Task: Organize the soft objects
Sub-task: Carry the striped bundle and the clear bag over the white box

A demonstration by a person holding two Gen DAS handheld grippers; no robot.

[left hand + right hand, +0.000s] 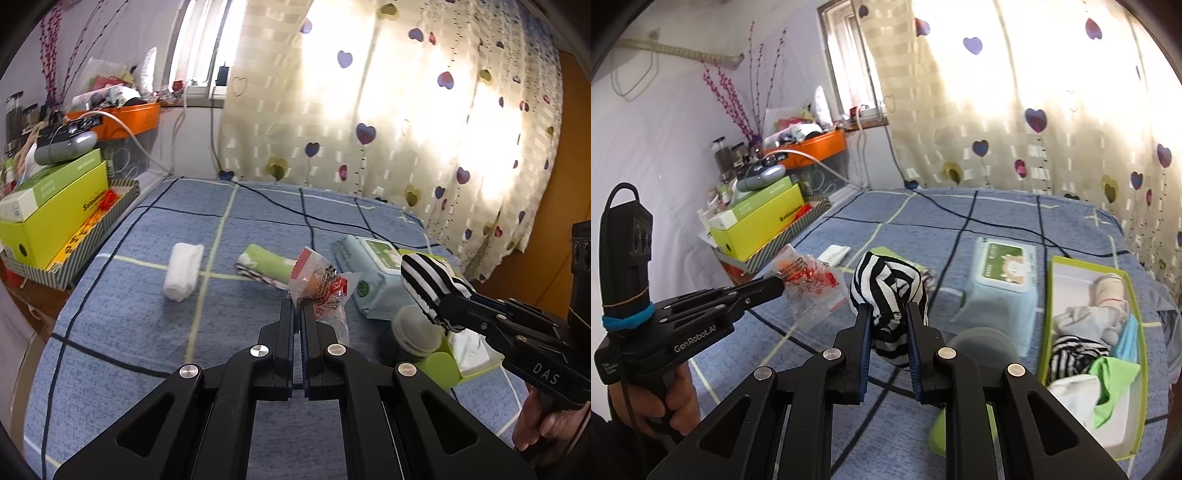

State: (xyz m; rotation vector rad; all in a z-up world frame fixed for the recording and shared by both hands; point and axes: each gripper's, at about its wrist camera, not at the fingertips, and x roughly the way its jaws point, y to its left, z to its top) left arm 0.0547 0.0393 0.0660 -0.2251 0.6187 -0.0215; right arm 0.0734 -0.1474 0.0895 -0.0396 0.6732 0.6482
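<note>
- Right wrist view: right gripper (887,321) was clamped on the striped sock ball (888,291); best carried toward the green box (1141,332) at three o'clock.
- Left gripper (298,306) pinched the snack packet (319,284) tight; it should stay clear.

Sunlit heart-print curtain (424,122), window (849,85), blue checked bed (147,295), white wall (665,129)

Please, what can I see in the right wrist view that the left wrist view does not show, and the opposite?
Only the right wrist view looks into the green-rimmed box, with its striped, grey, blue and green soft items.

Only the left wrist view shows the rolled white cloth whole and the rolled green cloth clearly.

Both show the left gripper shut on a clear snack packet, the right gripper shut on a black-and-white striped sock ball, the wet wipes pack and the blue checked bedsheet.
</note>
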